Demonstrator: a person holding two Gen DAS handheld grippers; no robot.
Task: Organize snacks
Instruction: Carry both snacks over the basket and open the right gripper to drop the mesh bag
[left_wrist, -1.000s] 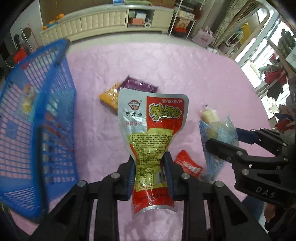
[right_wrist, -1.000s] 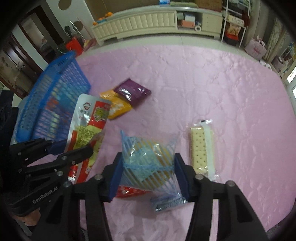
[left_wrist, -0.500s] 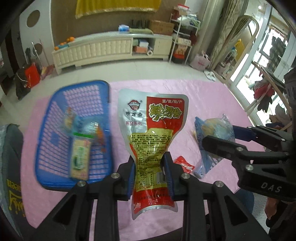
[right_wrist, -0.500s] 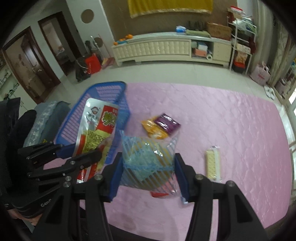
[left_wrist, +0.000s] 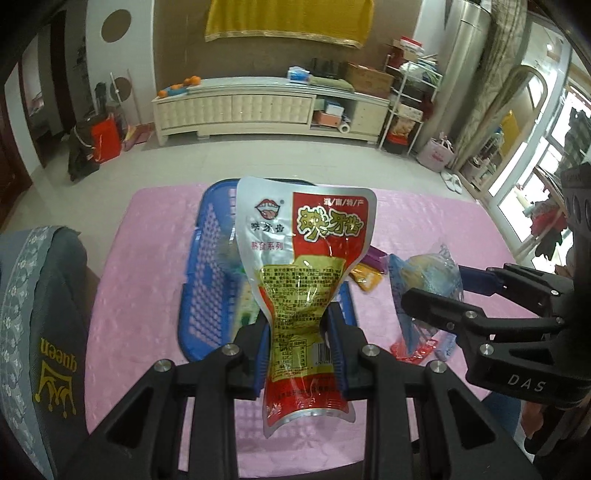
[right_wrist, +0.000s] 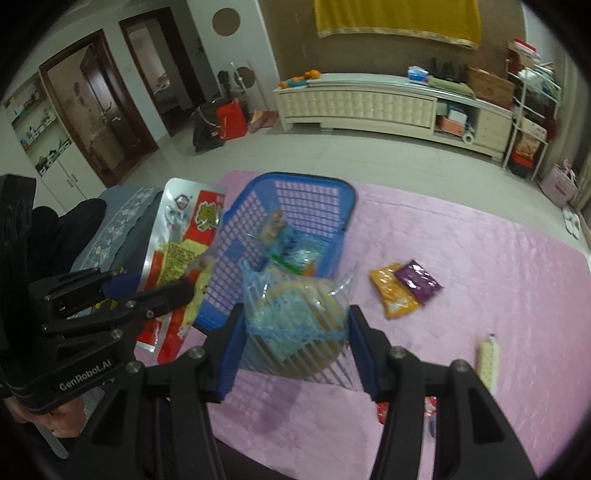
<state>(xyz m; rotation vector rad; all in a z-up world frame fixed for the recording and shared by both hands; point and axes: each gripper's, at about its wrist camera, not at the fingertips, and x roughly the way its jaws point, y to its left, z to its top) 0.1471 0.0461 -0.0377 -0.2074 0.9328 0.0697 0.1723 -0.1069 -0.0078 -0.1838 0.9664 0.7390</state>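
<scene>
1. The left gripper (left_wrist: 300, 349) has its two fingers pressed on the lower, narrow part of a silver and red snack pouch (left_wrist: 306, 266). The pouch stands upright between the blue pads and is lifted off the table.
2. The right gripper (right_wrist: 295, 338) is clamped on a clear bag with blue stripes (right_wrist: 295, 314), which has something yellowish inside. This bag is also held in the air, above the pink tablecloth (right_wrist: 480, 258).
3. In the right wrist view, the left gripper (right_wrist: 147, 295) with its pouch (right_wrist: 184, 243) is at the left side, just beside the near left corner of the blue basket (right_wrist: 314, 192).
4. In the left wrist view, the right gripper (left_wrist: 432, 291) with its striped bag (left_wrist: 428, 280) is at the right of the pouch, near to it but apart.
5. The basket lies on the tablecloth behind both held packets. Some small packets already lie inside it (right_wrist: 284, 236); I cannot read what they are.
6. On the cloth, right of the basket, an orange packet (right_wrist: 393, 291) and a purple packet (right_wrist: 419, 282) lie touching each other.
7. Farther right, well apart from them, lies a pale cracker pack (right_wrist: 489, 363).
8. A small red wrapper (right_wrist: 382, 411) lies on the cloth under the right gripper, mostly hidden.
9. A grey chair cover (left_wrist: 40, 332) is at the left edge of the table.
</scene>
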